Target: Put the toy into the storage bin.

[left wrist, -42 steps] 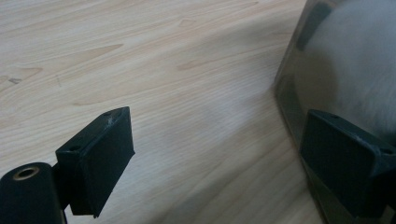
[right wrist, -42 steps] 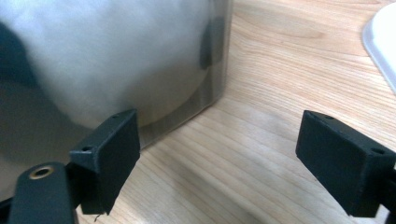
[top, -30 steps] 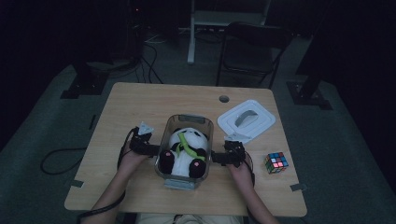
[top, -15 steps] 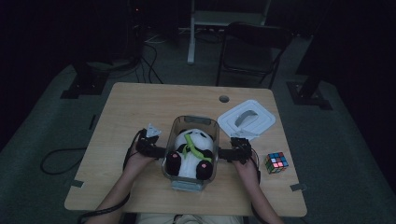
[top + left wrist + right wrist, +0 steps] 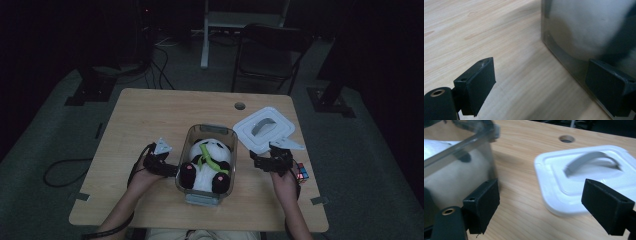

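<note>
White square plastic lid [image 5: 263, 130] with its arched handle lies near the desk's [image 5: 165, 107] right edge, just beyond the right gripper [image 5: 265, 161], whose jaws gape; the left gripper [image 5: 167, 167], also released, flanks the clear plastic box [image 5: 194, 194].

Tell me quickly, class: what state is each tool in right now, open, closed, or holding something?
Left tool: open, holding nothing, beside the clear container with the panda toy.
Right tool: open, holding nothing, between the container and the white lid.

Dim room; dark chair [image 5: 270, 55] behind wooden table [image 5: 150, 115].
</note>
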Available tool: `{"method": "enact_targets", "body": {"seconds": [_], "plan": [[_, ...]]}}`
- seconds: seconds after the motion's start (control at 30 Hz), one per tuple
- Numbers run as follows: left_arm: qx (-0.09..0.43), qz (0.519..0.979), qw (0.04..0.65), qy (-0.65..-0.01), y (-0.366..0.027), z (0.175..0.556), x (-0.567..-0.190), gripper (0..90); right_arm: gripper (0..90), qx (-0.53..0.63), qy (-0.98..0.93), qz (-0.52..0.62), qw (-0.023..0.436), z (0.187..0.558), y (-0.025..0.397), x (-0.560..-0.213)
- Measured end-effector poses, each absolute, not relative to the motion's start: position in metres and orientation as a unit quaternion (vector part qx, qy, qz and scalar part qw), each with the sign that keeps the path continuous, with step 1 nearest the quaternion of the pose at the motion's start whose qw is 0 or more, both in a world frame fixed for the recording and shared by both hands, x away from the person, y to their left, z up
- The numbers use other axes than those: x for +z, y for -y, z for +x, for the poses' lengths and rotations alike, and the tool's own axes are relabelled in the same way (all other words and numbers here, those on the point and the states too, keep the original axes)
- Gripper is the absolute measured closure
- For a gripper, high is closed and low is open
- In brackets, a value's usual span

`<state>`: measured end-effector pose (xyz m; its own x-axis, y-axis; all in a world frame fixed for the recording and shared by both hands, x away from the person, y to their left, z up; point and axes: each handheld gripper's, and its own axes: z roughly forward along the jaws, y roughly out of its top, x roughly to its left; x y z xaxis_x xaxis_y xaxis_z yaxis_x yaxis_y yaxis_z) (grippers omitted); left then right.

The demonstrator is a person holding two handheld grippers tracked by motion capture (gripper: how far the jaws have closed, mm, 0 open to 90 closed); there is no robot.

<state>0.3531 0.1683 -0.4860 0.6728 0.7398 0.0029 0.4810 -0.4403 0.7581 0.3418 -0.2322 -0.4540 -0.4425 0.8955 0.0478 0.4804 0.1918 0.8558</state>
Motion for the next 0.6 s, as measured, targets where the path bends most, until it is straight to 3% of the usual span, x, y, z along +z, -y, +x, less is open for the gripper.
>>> {"method": "enact_targets", "body": {"seconds": [0.6], "plan": [[0.152, 0.84, 0.392, -0.344, -0.177, 0.327, -0.49, 10.6, 10.7, 0.386, -0.676, 0.565, 0.275, 0.298, 0.311, -0.469]]}}
